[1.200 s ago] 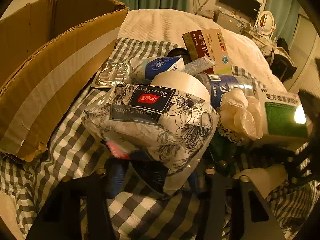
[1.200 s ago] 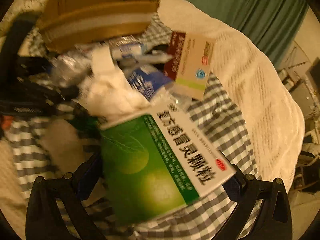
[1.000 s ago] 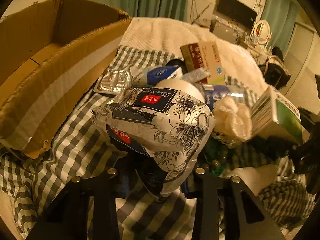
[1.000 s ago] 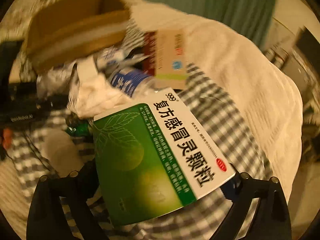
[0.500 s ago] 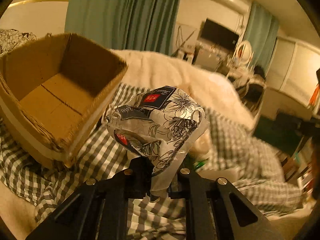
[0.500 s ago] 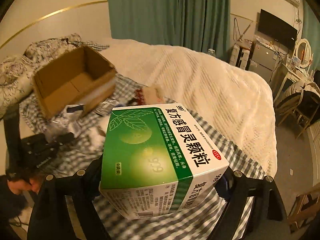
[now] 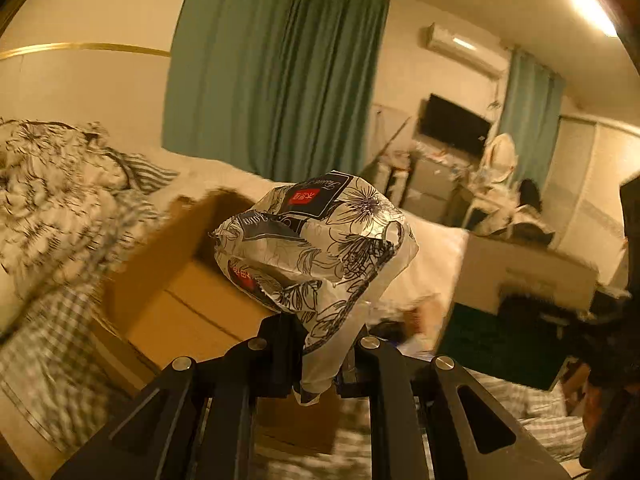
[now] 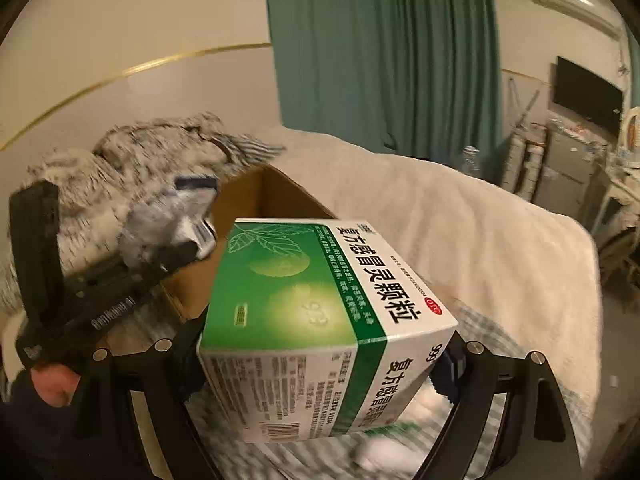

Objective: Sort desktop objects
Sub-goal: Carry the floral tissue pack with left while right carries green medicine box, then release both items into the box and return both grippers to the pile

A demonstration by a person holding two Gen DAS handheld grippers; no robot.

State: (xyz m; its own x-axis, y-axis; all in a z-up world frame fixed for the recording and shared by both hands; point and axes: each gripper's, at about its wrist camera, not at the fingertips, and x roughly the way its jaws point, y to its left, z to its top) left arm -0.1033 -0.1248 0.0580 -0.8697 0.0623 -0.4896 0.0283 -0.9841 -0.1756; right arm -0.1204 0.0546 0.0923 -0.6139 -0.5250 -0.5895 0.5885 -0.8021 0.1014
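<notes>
Two claws are held up above a bed, each carrying one item. Nearest in the left wrist view, the left claw (image 7: 320, 354) is pinched nearly together on the loose lower tail of a tissue pack (image 7: 316, 248), a soft, crinkled plastic wrapper printed with black line flowers on white and bearing a small red label. The pack rises from the fingers, its long axis running up and slightly rightward, label end uppermost. Nearest in the right wrist view, the right claw (image 8: 320, 364) stands wide, its pads pressed on the two short ends of a medicine box (image 8: 320, 320), a rigid rectangular carton with a green face, a white band of dark characters and fine print on its near side. Its long axis lies across the view from finger to finger, tilted down to the right, the green face turned upward. Beyond both items sits a cardboard box (image 7: 188, 300), brown corrugated board, open at the top; the tissue pack appears, through motion blur, to hang above its right part. The box rests on a grey-and-white checked cloth (image 7: 48, 344) spread over the bed (image 8: 460, 232), which is covered by a cream textured blanket. A rumpled floral quilt (image 7: 52, 184) lies at the left. Farther off hang teal curtains (image 8: 380, 48), with a dark wall screen (image 7: 452, 130) and an air conditioner (image 7: 464, 50) beyond.
</notes>
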